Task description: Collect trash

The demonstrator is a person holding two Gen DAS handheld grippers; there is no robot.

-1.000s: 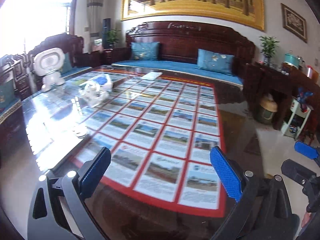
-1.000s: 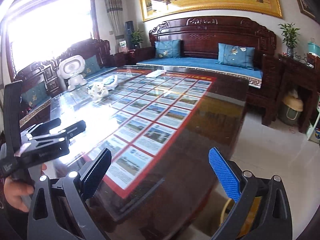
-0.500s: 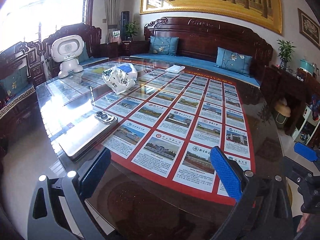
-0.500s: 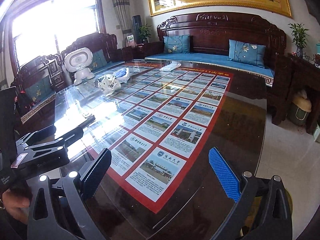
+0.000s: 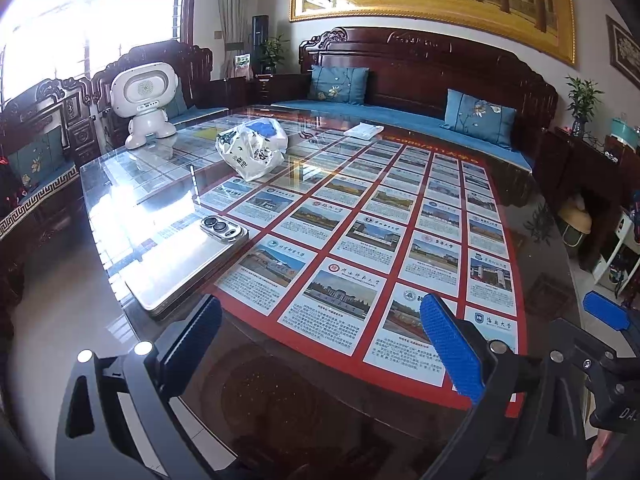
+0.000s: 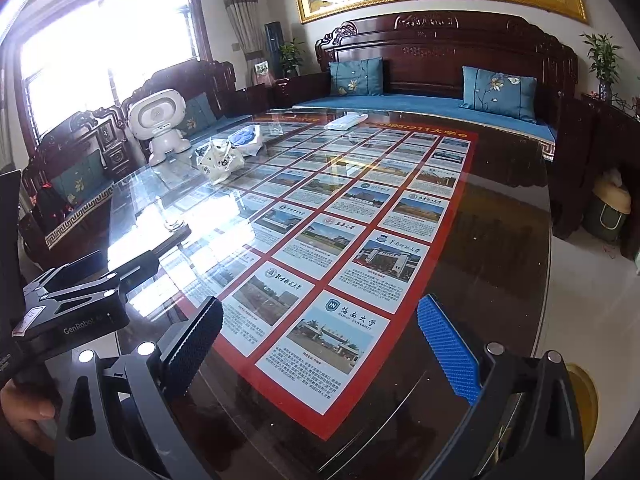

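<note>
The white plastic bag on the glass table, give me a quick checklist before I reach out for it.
1. Left gripper open and empty: ok.
2. Right gripper open and empty: ok.
3. White plastic bag within reach: not ok, it sits far across the glass table.
4. Phone and laptop clear of the straight path: ok, they lie off to the left of it.
5. White toy robot apart from the bag: ok.
6. Bag's contents secure for lifting: cannot tell.
</note>
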